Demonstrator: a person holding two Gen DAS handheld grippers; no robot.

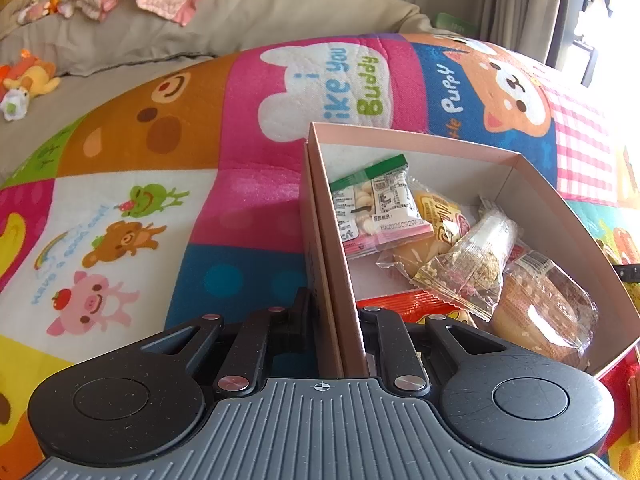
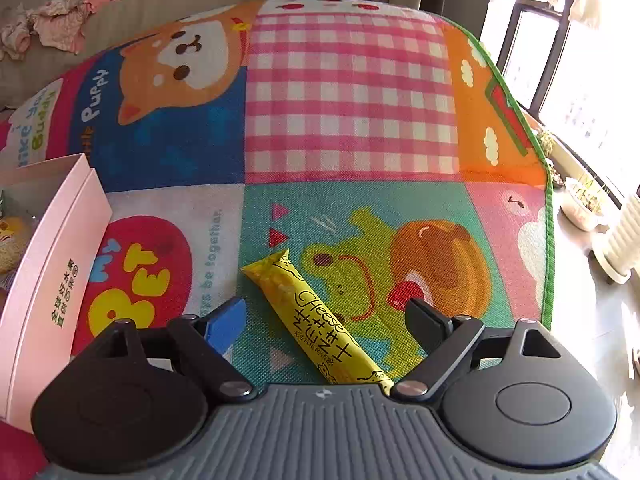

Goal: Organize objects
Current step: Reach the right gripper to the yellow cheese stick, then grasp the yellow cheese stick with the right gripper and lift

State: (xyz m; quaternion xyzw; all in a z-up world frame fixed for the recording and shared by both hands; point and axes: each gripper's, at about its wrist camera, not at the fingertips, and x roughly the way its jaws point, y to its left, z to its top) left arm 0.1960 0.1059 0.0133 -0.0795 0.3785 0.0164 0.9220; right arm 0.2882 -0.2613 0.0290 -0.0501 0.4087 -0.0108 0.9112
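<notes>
The right gripper (image 2: 326, 320) hung low over the play mat (image 2: 352, 96) with its jaws spread wide, one finger on each side of a yellow cheese stick (image 2: 316, 320) that lay flat and slantwise on the mat; neither pad touched the wrapper. The pink box (image 2: 52, 264) stood off to the left of the cheese stick, apart from it. The left gripper (image 1: 336, 312) was pinched on the near wall of that box (image 1: 332, 240), one finger outside and one inside, and looked to be steadying it. Inside the box lay several wrapped snacks: a green-topped packet (image 1: 376, 200) toward the far corner, a clear bag of crumbly bits (image 1: 468, 264) in the middle, a wrapped bun (image 1: 548, 312) at the right, and a red wrapper (image 1: 416, 308) near the held wall. The step in hand seemed to be picking up the last loose snack. The next move probably called for lowering the jaws a touch, closing them across the stick's narrow width, then carrying it left over the box rim and letting go among the snacks.
</notes>
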